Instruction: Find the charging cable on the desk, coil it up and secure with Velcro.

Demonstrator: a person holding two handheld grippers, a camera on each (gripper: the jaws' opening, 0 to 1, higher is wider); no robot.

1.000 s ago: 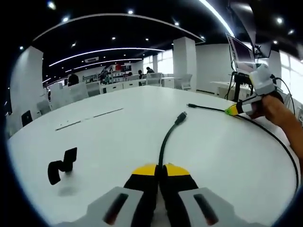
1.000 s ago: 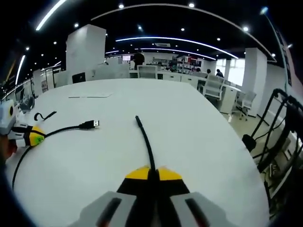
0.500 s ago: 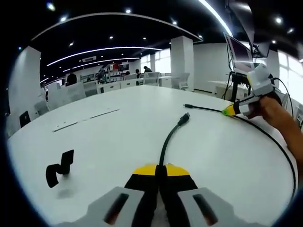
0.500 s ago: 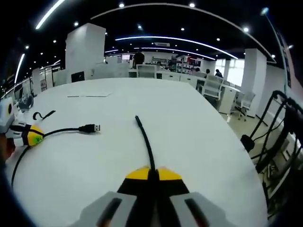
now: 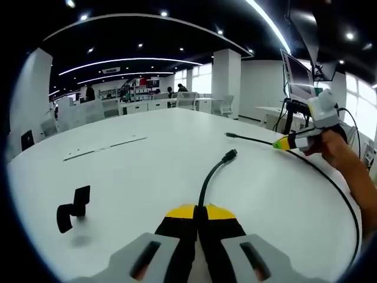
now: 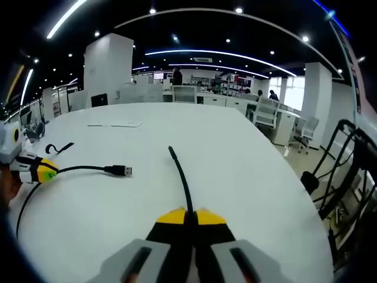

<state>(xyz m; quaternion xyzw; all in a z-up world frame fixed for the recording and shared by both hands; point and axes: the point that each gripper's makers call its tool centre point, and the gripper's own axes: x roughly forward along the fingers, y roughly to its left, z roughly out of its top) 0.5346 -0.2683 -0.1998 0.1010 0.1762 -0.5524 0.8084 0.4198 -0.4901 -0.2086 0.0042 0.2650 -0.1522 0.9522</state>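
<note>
Cable is running between both grippers right now: the thin black charging cable is lying slack on the broad white desk, sweeping round in a long loop from one to the other. The left gripper is pinching it with yellow-tipped jaws pressed together, the short free end stretching straight ahead to a USB plug. The right gripper is clamping the other end the same way, its narrow connector tip pointing dead forward too. Both free ends are lying along their own jaws' axes, tips near each other out front. The black Velcro strap is sitting curled on the desk, off to the left gripper's left and well apart from the right one, so the left hand looks nearer for fetching it once the coil is made.
</note>
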